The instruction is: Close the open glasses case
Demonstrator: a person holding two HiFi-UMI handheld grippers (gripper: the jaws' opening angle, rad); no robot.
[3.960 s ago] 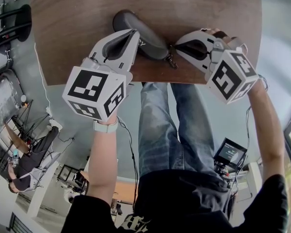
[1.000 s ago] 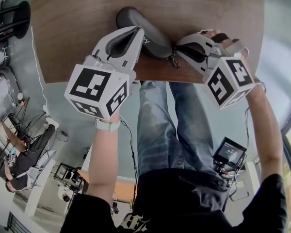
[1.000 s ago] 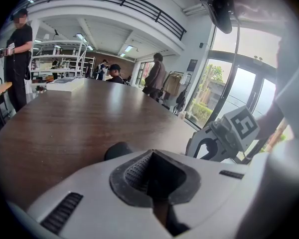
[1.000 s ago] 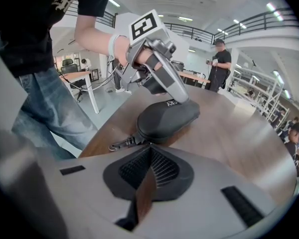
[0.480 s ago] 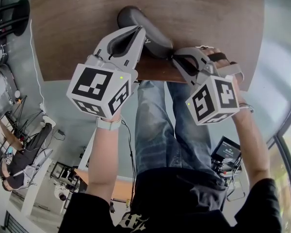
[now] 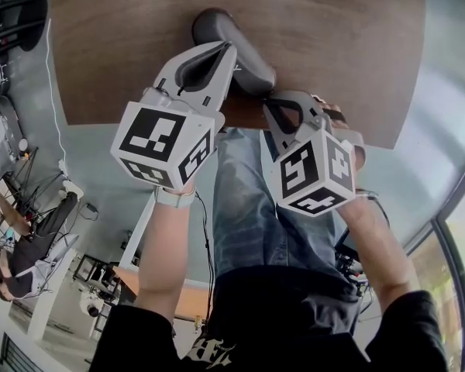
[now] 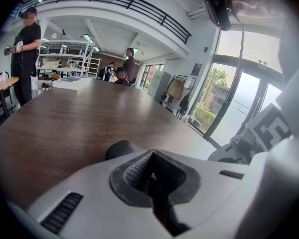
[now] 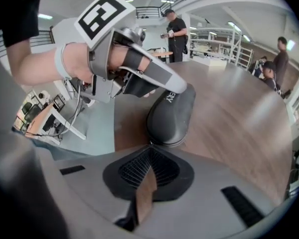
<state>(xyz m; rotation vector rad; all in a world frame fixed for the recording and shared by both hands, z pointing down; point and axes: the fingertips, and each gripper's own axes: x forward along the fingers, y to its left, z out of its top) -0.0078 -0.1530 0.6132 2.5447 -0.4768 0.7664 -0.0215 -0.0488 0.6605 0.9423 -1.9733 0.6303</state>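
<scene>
Grey plastic left gripper point(image 6: 231, 47): clenched, lying on black oval glasses case point(image 6: 217, 23);
Grey plastic right gripper point(image 6: 268, 99): clenched at case's near end;
Surface: brown wooden table point(image 6: 333, 37);
Room: open hall.

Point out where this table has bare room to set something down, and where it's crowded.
Bare wood lies left of the glasses case, out to the left edge of the table, and a broader patch right of it. The near edge is crowded: the left gripper lies over the case, and the right gripper sits at its near end.
</scene>
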